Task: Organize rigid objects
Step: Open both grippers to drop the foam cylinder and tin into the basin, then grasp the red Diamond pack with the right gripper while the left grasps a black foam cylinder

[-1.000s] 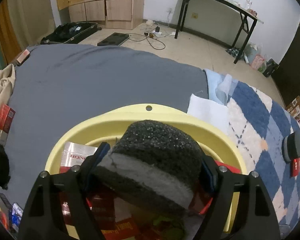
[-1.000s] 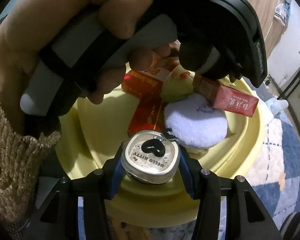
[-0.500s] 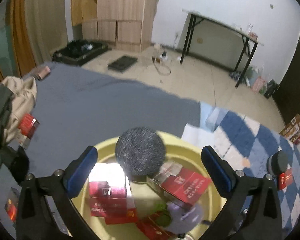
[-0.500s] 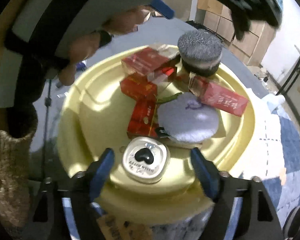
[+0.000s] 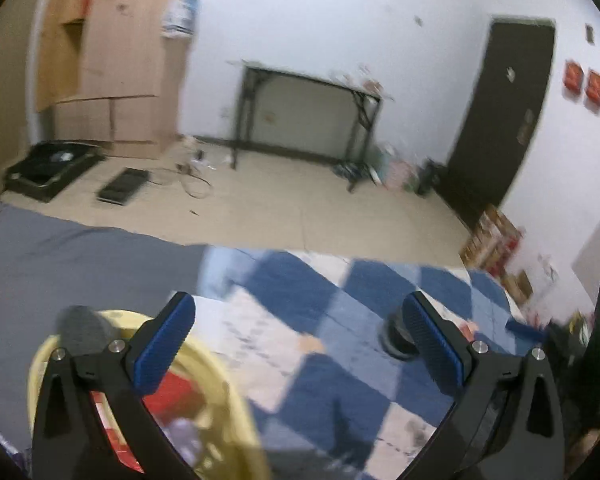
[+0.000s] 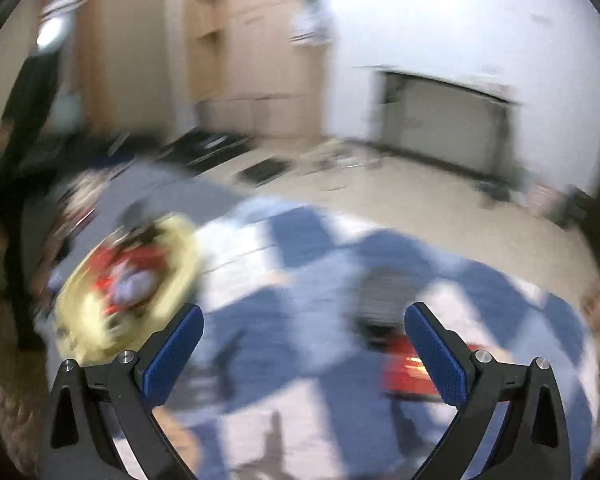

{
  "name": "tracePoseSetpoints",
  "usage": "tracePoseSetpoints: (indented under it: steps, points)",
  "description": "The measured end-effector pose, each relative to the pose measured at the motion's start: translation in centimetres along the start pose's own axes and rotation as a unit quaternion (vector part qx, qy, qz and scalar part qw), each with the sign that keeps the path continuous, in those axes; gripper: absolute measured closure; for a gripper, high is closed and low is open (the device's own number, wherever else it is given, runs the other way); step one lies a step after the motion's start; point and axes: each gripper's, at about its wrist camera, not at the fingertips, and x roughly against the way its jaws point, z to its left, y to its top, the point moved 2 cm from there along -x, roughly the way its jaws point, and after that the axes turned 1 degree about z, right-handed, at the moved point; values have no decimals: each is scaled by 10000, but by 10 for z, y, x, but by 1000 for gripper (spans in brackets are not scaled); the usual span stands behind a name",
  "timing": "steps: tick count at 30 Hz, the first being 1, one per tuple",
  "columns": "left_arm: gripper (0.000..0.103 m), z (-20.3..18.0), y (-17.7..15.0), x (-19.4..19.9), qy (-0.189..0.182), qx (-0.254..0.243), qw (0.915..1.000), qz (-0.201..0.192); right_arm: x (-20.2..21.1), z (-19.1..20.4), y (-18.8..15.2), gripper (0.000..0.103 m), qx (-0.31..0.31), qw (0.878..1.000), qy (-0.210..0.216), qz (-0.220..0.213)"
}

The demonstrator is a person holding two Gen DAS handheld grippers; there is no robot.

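Both grippers are empty at this moment. The left gripper (image 5: pixel 300 344) has its jaws spread wide with nothing between them. The right gripper (image 6: pixel 302 350) shows the same, and its jaws are opening to the full width, also with nothing between the pads.

The yellow basin (image 5: pixel 220 396) sits on the bed, low and to the left in the left wrist view. It already holds red boxes (image 5: pixel 172 396) and a dark round sponge (image 5: pixel 82 330) near its far rim. In the right wrist view the same basin (image 6: pixel 180 276) appears at the left, very blurred.

On the blue checked blanket (image 5: pixel 300 296), well apart from the basin, a dark round thing (image 5: pixel 396 338) lies partly hidden behind the right finger of the left gripper. The right wrist view shows a dark blurred thing (image 6: pixel 384 292) in the same region and a red box (image 6: pixel 404 372) just beside it — these seem to be the next things to collect.

What could go wrong: both pictures are smeared, so a hurried approach may land the pads beside the thing and push it across the soft blanket. The two grippers also seem to aim at the same area — they could bump each other. The basin looks rather full, and a box dropped on the pile may slide over the rim.
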Motion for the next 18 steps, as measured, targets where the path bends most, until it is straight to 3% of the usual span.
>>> tracePoseSetpoints:
  steps: [2,6,8,10,13,18]
  points:
    - [0,-23,-5,-18,10,-257,9995,183,2,-27,-6,0,-171,9996,-135,168]
    - [0,-65,-20,-50,-350,-638,9961,500,14,-55,-10,0,-379,9980,-492,152]
    - [0,-80,-28,-69,-750,-382,9950,532,8,-53,-15,0,-258,9975,-550,353]
    - [0,-91,-39,-93,-899,-199,9931,728,-11,-55,-22,0,-239,9950,-664,706]
    - [0,-98,-57,-130,-645,-277,9906,1177,-47,-54,-31,0,-240,9900,-769,1155]
    - [0,-94,-62,-145,-605,-114,9916,1133,-71,-55,-37,1,-363,9857,-767,1459]
